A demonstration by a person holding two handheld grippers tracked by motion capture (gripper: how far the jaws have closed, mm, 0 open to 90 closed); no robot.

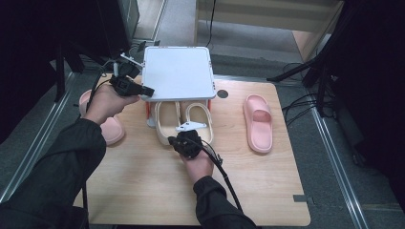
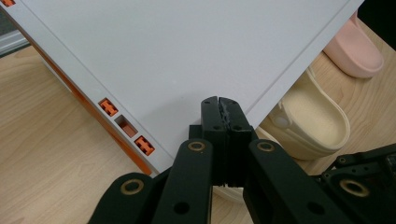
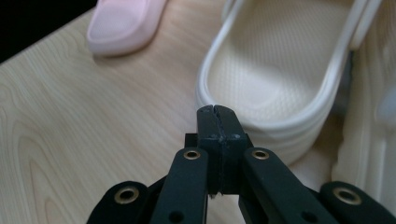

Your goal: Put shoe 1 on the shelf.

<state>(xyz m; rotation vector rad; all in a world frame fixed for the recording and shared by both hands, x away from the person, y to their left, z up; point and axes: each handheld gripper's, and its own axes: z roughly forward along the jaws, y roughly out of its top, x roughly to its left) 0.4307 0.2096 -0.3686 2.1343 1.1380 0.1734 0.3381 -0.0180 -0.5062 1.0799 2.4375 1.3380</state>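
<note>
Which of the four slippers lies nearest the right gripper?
The right-hand cream slipper of the pair under the white rack: the shut right gripper sits at its heel rim, while both pink slippers lie off to the sides.

High view: fixed overhead, looks forward and down on the whole desk (image 1: 143, 191). Left gripper view: close, along shut tongs onto the white shelf top (image 2: 177, 51). Right gripper view: close, low, facing a cream slipper (image 3: 275, 70). All three share the cream slippers.
</note>
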